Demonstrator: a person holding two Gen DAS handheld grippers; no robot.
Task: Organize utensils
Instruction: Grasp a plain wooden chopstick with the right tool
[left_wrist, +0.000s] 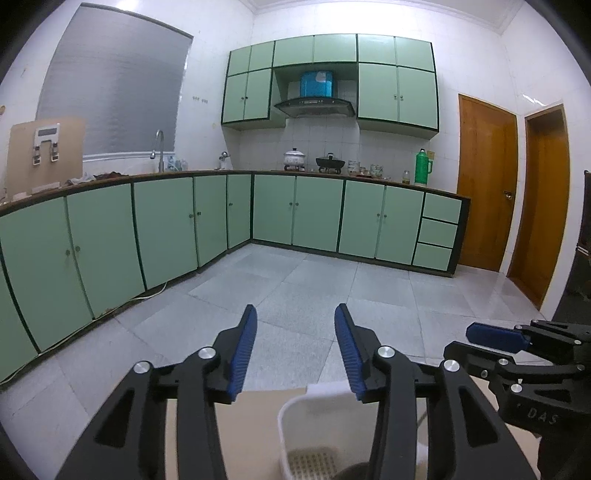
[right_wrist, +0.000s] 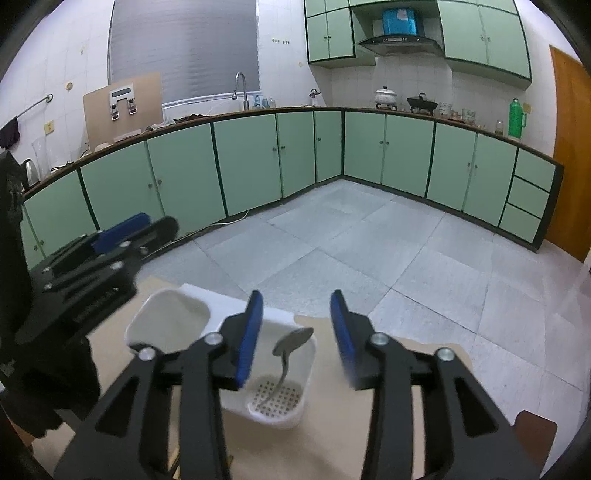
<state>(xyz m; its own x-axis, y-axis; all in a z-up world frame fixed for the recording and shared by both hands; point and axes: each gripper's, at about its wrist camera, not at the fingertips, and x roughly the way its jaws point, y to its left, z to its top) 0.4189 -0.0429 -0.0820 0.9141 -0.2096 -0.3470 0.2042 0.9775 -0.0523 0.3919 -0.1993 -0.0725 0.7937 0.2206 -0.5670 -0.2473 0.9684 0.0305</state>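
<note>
— Across the upper half of both views, what stands?

— Pale green kitchen cabinets (right_wrist: 251, 162) along white tiled walls, above a grey tiled floor (right_wrist: 369, 251).

— And at the bottom?

— A beige tabletop (right_wrist: 332, 443). On it, lower centre of the right wrist view, stands a white plastic utensil holder (right_wrist: 236, 314) with two compartments. A metal spoon (right_wrist: 290, 350) leans in its right compartment, bowl upward.

— The grippers?

— The right gripper (right_wrist: 297, 336), with blue pads, has its jaws apart over the spoon, nothing between them. The left gripper (left_wrist: 297, 354) also stands apart, empty, above the holder's rim.
</note>
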